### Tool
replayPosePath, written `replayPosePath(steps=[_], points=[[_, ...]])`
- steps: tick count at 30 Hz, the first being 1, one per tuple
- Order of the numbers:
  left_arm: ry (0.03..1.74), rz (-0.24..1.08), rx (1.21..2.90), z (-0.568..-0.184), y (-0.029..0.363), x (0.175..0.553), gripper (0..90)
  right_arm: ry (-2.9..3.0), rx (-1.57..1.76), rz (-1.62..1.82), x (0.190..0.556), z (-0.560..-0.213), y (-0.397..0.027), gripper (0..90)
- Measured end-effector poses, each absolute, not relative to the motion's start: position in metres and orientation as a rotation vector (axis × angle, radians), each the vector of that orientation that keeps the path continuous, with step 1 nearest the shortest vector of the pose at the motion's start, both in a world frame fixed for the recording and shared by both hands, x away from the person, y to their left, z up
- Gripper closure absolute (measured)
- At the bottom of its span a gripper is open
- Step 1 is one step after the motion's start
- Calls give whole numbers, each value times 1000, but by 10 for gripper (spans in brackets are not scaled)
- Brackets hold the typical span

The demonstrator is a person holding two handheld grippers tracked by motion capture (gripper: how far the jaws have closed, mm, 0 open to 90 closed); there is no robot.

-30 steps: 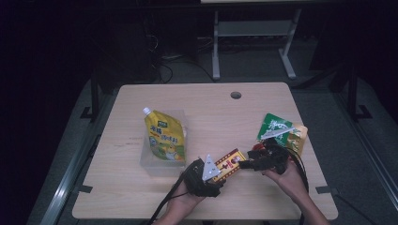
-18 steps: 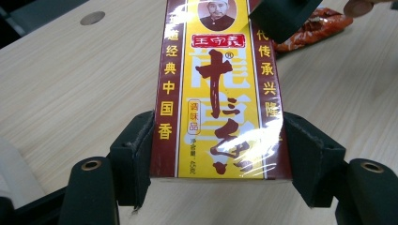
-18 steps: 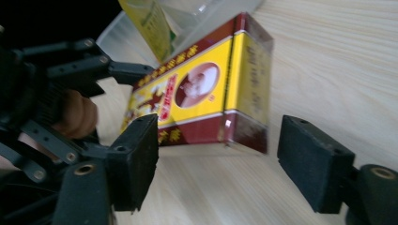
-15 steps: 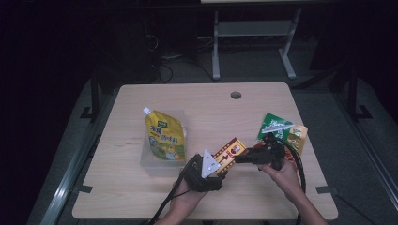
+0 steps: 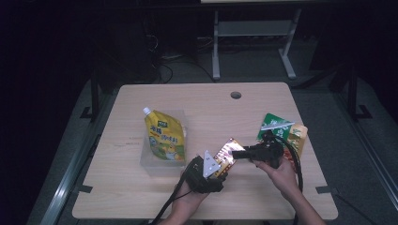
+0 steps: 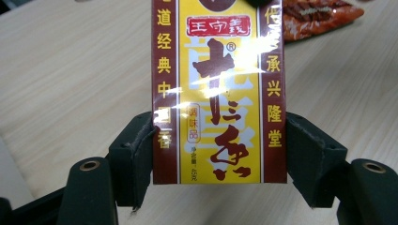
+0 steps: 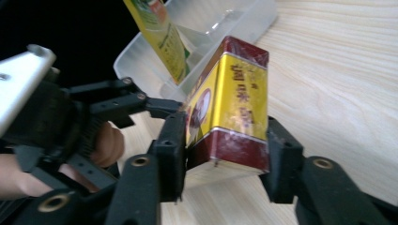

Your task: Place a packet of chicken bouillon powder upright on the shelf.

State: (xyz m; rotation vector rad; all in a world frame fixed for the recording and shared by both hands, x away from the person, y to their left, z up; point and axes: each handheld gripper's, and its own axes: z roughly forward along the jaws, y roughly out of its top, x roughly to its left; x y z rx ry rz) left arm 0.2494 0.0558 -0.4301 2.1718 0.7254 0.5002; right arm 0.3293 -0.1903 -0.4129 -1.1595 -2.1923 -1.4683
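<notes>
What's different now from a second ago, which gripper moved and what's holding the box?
The right gripper came left from the packets to the box's far end; its jaws have just been closing around that end. The left gripper stays clamped on the box. The yellow pouch in the clear tray is unmoved.

Pouch (image 5: 164,138) in tub (image 5: 149,165), left of box (image 5: 226,155); packets (image 5: 284,132) right.

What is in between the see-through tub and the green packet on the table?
In the high view, the red-and-yellow box lies between the clear tub and the green packet, held by the left gripper, the right gripper closing on its other end.
</notes>
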Motion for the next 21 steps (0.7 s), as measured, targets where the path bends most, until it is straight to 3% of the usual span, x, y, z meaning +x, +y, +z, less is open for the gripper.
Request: replayPosePath(steps=[10,21], points=[[686,468,2183,-434,56,248,289,-2292,-1093,-1436,326,-400,-182,667],[648,435,2176,-432,62,237,273,-2407,-1105,-1428,329,-394,-183,671]])
